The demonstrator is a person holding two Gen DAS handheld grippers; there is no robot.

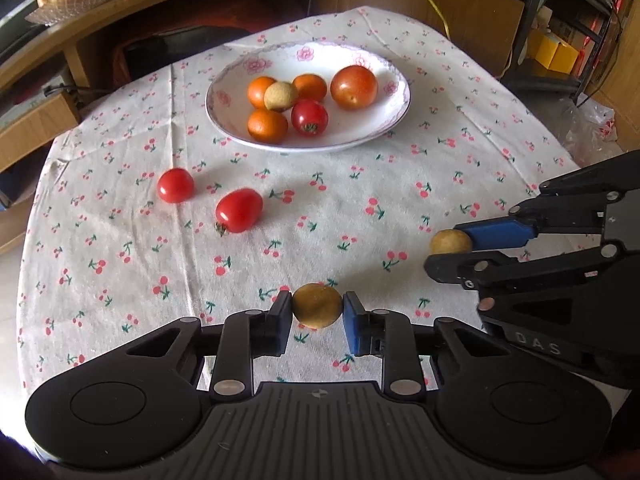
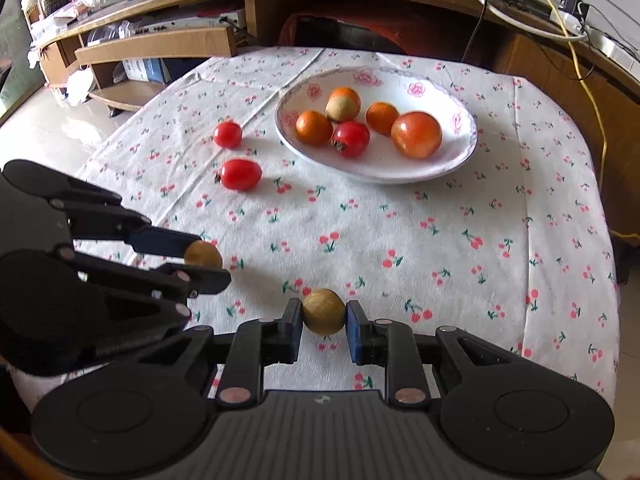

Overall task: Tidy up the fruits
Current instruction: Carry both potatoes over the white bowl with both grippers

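Two red tomatoes, one rounder [image 1: 175,185] and one oval [image 1: 239,211], lie loose on the cloth-covered surface [image 1: 400,208], left of centre, not yet collected. Left tool [image 1: 317,309] is clenched on a brown longan [image 1: 317,305] low over the cloth. Plate [image 1: 236,128] beyond already holds three oranges, a longan, a red tomato and a big tomato. Right tool [image 2: 324,314] is clamped on a second longan [image 2: 324,311]. Roughly two-thirds done, judging by the count.
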